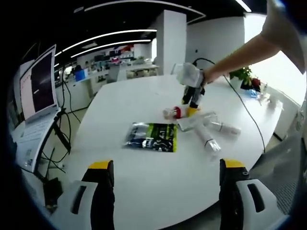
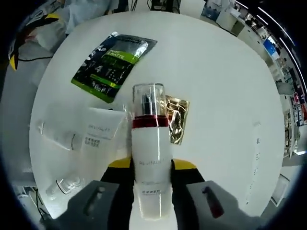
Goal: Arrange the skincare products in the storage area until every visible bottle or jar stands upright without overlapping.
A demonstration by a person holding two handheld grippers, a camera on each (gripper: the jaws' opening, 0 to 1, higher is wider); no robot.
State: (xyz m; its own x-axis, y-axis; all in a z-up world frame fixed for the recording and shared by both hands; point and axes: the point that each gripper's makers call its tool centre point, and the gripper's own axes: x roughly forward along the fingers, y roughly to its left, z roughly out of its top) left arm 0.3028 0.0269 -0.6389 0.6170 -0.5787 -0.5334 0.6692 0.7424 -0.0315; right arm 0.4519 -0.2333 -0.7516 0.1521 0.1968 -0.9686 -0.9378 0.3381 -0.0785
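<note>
Left gripper view, far left of frame: laptop (image 1: 36,91) on a stand, off the desk (image 1: 124,96). Lower edge: left gripper (image 1: 165,191) released, jaws wide apart, holding nothing, well back from the products. Centre: green-and-black sachet (image 1: 152,136) flat on the desk. Right of it: a cluster of clear bottles (image 1: 211,136) lying on their sides, none upright. Above the cluster: right gripper (image 1: 192,98) coming down from upper right on a person's arm (image 1: 244,52), close over the red-collared bottle (image 1: 173,112).

Right gripper view, left of frame: white tube (image 2: 60,136) lying flat, clear wrapper (image 2: 100,125) beside it, sachet upper left. Centre: red-collared bottle between the jaws, right gripper clenched on its white body, clear cap pointing away toward frame top, long axis along the jaws. Just right: gold packet (image 2: 176,119) on the desk.

Judged: bottle lying along the gripper line; standing it up calls for tipping base-down onto bare desk, right of the packet. Right hand far nearer.
</note>
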